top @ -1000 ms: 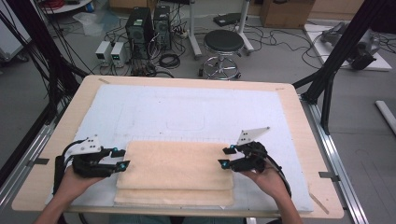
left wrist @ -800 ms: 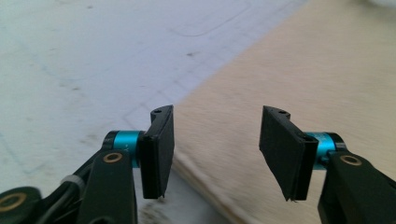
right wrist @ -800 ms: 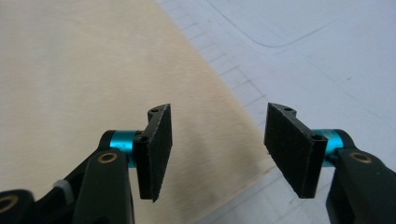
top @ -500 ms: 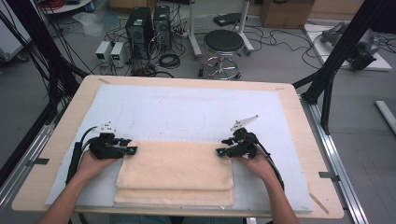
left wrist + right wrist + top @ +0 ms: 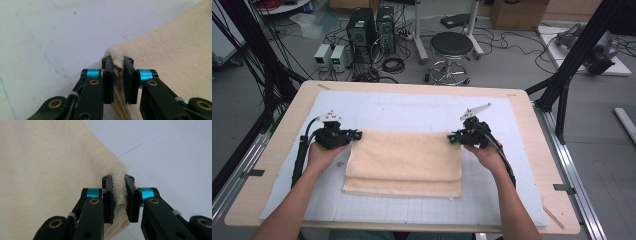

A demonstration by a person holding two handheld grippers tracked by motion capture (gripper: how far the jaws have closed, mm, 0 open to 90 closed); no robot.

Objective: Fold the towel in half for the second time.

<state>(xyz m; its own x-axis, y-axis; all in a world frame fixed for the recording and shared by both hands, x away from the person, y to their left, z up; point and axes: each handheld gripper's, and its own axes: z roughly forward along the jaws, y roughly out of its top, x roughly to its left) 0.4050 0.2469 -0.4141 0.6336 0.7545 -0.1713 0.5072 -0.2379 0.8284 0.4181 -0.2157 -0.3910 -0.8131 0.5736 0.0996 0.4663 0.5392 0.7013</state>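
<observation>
Lying folded in several layers on the white gridded mat (image 5: 412,112) of the wooden table (image 5: 532,130), the cream-coloured terry cloth towel (image 5: 404,162) has its long edges running from left to right. The far layer sits a little behind the near layers, so the fold edges show as steps along the near side.

The left tongs (image 5: 356,135) are at the far left corner of the towel. In the left gripper view, the left tongs (image 5: 118,75) have just been closing, and now they pinch the corner of the towel (image 5: 175,57): the cloth bunches between the two black jaws and rises a little above their tips. The pale mat (image 5: 50,37) is seen behind it.

The right tongs (image 5: 453,137) are at the far right corner. In the right gripper view, the right tongs (image 5: 118,195) have also just been closing, and they pinch the other corner of the towel (image 5: 50,170), with the fluffy edge pressed between the jaws.

Both hands of the person rest low over the table, one at each side of the towel. On the floor behind the table stand a round black stool (image 5: 452,47) and a black computer case (image 5: 362,27).
</observation>
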